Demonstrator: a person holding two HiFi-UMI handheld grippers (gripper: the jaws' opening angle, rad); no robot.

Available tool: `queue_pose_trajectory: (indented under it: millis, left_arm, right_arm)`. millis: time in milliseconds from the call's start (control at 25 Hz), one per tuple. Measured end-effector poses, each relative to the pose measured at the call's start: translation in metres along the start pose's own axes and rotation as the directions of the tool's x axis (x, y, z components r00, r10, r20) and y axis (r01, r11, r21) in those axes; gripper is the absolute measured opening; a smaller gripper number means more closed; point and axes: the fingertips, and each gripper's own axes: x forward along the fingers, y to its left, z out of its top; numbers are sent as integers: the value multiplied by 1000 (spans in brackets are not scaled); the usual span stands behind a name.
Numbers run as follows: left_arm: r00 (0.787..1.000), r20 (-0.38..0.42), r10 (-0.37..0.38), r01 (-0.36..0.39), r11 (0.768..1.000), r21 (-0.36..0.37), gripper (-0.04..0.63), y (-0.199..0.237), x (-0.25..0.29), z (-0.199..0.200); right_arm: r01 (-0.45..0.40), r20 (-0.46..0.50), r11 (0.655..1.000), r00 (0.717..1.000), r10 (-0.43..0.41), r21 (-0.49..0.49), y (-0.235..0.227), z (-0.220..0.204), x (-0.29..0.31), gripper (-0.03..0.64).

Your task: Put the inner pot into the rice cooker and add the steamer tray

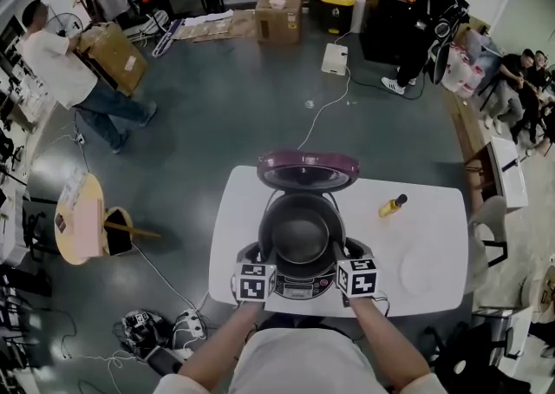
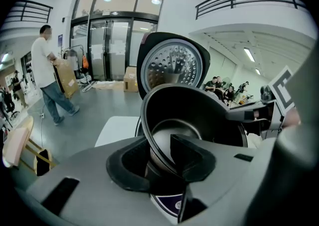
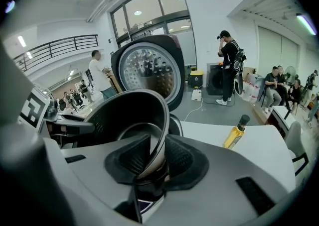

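Left gripper (image 2: 159,159) and right gripper (image 3: 157,163) each pinch the thin rim of the inner pot (image 1: 301,229) in textured black jaws. Pot's round, smooth dark metal, hanging right over the rice cooker (image 1: 299,286); its dimpled shiny lid (image 2: 172,68) stands open beyond both grippers.

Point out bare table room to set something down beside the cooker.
Free: table strip left of the rice cooker; far right corner beyond the bottle. Crowded: centre, left gripper and right gripper clamping the inner pot over it.
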Motion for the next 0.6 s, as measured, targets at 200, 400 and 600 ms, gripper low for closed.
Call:
queue_pose_trajectory:
  millis: [200, 400, 600]
  left_arm:
    - [999, -32, -5, 5, 1000, 0, 143, 3, 9, -5]
    - [998, -65, -17, 17, 1000, 3, 144, 5, 23, -13]
    - [994, -105, -32, 35, 999, 21, 146, 9, 37, -20]
  right_arm:
    - [13, -24, 1000, 1000, -13, 11, -3, -8, 10, 103]
    - [31, -51, 999, 998, -30, 17, -8, -18, 21, 103]
    - [43, -85, 999, 996, -41, 18, -11, -26, 34, 107]
